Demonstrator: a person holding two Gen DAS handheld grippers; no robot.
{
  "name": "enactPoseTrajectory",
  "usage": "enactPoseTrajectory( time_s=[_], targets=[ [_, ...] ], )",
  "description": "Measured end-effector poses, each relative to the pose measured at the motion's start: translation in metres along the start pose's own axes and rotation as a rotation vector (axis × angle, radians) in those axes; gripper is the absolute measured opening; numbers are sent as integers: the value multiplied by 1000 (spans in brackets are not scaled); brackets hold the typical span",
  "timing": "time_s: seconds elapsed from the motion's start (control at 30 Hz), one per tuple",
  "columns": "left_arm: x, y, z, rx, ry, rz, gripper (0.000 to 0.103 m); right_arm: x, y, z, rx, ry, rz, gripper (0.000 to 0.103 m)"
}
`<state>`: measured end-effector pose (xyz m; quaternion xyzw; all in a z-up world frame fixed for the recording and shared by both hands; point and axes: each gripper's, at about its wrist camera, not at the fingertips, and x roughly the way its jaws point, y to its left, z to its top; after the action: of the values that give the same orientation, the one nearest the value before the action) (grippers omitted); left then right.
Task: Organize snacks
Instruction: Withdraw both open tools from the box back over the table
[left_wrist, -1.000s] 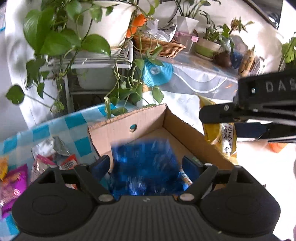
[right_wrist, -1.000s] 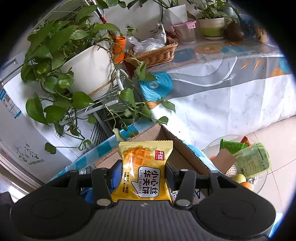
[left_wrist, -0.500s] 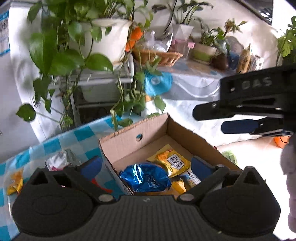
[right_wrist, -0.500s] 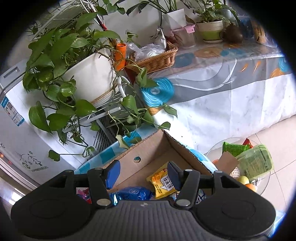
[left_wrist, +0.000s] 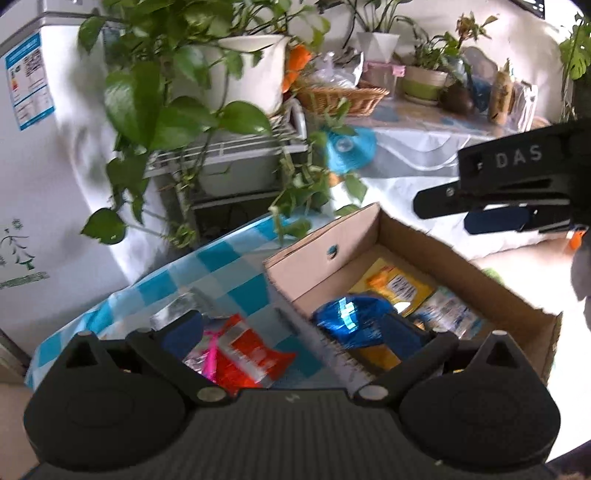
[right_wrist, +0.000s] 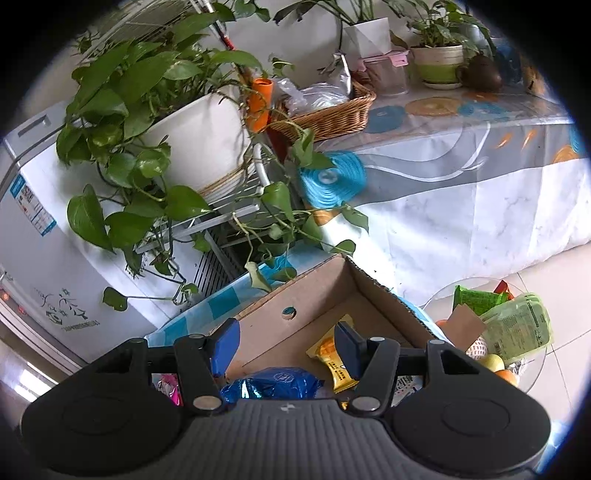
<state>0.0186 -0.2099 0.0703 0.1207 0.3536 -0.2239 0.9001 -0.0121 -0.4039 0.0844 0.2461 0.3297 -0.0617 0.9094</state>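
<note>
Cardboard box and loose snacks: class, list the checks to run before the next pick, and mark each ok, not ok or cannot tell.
1. Left gripper open, nothing held: ok.
2. Right gripper empty: ok.
3. Blue foil packet inside the cardboard box: ok.
4. Yellow waffle packet inside the box: ok.
5. Red packet still outside on the checked tablecloth: not ok.
6. Room left in the box: cannot tell.

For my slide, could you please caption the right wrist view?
Open right gripper empty above cardboard box holding blue foil pack and yellow waffle pack.
</note>
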Motion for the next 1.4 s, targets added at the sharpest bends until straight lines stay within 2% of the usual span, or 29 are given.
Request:
enactPoseTrajectory(
  time_s=[0.1, 0.27, 0.47, 0.63, 0.93, 1.2, 1.4],
  targets=[
    [-2, 19, -6, 1, 19, 39, 102, 4, 8, -2, -25, 9, 5, 63],
    [-6, 69, -14, -79, 54, 72, 102, 9, 21, -6, -65, 22, 25, 64],
    [-6, 146, -21, -290, 79, 108, 102, 18, 43, -14, -127, 48, 69, 64],
    [-2, 183, -34, -410, 92, 130, 102, 27, 65, -23, -192, 81, 122, 65],
    [25, 209, -50, -522, 201, 124, 102, 46, 111, -52, -346, 163, 240, 65],
    [60, 206, -61, -524, 311, 128, 102, 64, 146, -93, -558, 281, 315, 69],
    [70, 207, -64, -530, 328, 124, 102, 79, 165, -126, -711, 353, 320, 69]
  ],
)
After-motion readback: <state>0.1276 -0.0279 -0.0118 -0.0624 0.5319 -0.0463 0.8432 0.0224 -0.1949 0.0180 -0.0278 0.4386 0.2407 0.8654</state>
